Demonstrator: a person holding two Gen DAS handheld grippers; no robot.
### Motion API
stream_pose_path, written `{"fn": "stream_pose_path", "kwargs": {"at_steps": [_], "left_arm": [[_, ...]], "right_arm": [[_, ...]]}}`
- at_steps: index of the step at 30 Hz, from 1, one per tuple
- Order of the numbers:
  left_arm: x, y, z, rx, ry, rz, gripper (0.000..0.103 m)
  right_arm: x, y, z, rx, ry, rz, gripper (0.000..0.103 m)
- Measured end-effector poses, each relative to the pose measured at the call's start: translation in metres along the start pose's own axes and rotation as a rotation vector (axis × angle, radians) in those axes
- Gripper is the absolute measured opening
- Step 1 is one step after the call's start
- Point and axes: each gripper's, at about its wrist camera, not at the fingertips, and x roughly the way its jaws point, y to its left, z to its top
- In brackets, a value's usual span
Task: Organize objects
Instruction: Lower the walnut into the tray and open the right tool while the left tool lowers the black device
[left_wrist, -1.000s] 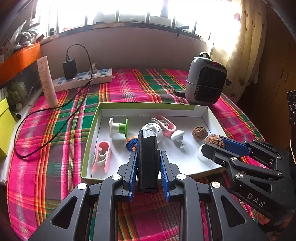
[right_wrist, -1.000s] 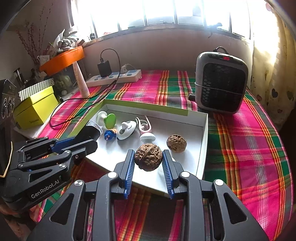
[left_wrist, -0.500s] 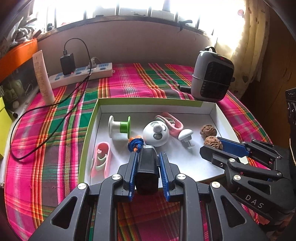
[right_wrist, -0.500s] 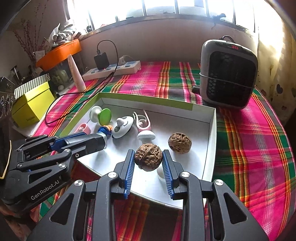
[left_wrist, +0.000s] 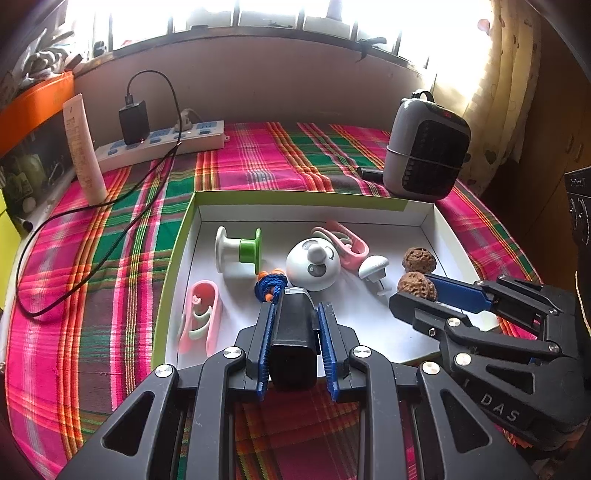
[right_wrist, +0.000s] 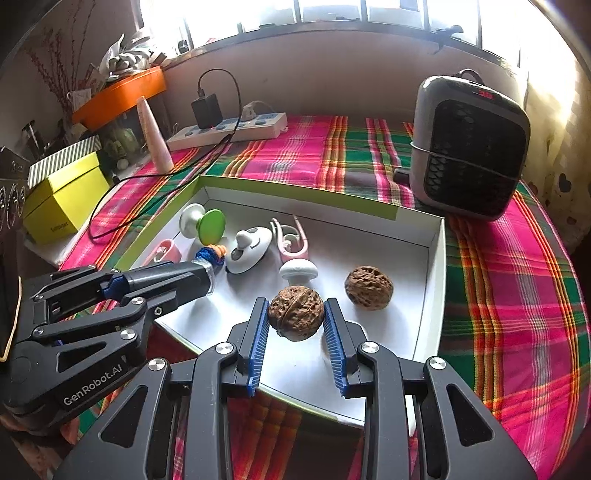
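The left tongs (left_wrist: 295, 343) are clamped on a black flashlight (left_wrist: 293, 339), its clear front end pointing into the white tray (left_wrist: 448, 236) and almost touching the blue-and-orange cord knot (left_wrist: 271, 286). The right tongs (right_wrist: 295, 332) grip a walnut (right_wrist: 295, 312) between their blue pads, held over the tray's near right part, just beside a second walnut (right_wrist: 368, 287) that lies on the tray floor. The tray sits on a plaid-covered desk (left_wrist: 92, 258) and already holds a white-and-green spool (left_wrist: 238, 251), a round white toy (left_wrist: 313, 264), a pink clip (left_wrist: 345, 243), a white mushroom-shaped knob (left_wrist: 373, 266) and a pink holder (left_wrist: 201, 321). The main risk, as I judge it, is crowding: the two tongs work close together over a small tray, so one could bump the other or sweep the knob or toy aside. The walnut is round and hard, gripped only at two spots; let go from any height it could roll into its neighbour or toward the wall. The flashlight, being long, might land on the knot and rest crooked. The tray's near edge seems to overhang the desk, so a heavy push there could tip it.
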Motion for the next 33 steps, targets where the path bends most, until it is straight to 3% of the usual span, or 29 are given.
{"fn": "stream_pose_path", "kwargs": {"at_steps": [29,33], "left_arm": [[0.007,0.002,-0.001,-0.006,0.022,0.007,0.024],[0.007,0.002,-0.001,-0.004,0.022,0.006,0.033]], "right_arm": [[0.01,0.0,-0.003,-0.012,0.034,0.02,0.031],[0.009,0.0,-0.003,-0.014,0.026,0.015,0.031]]}}
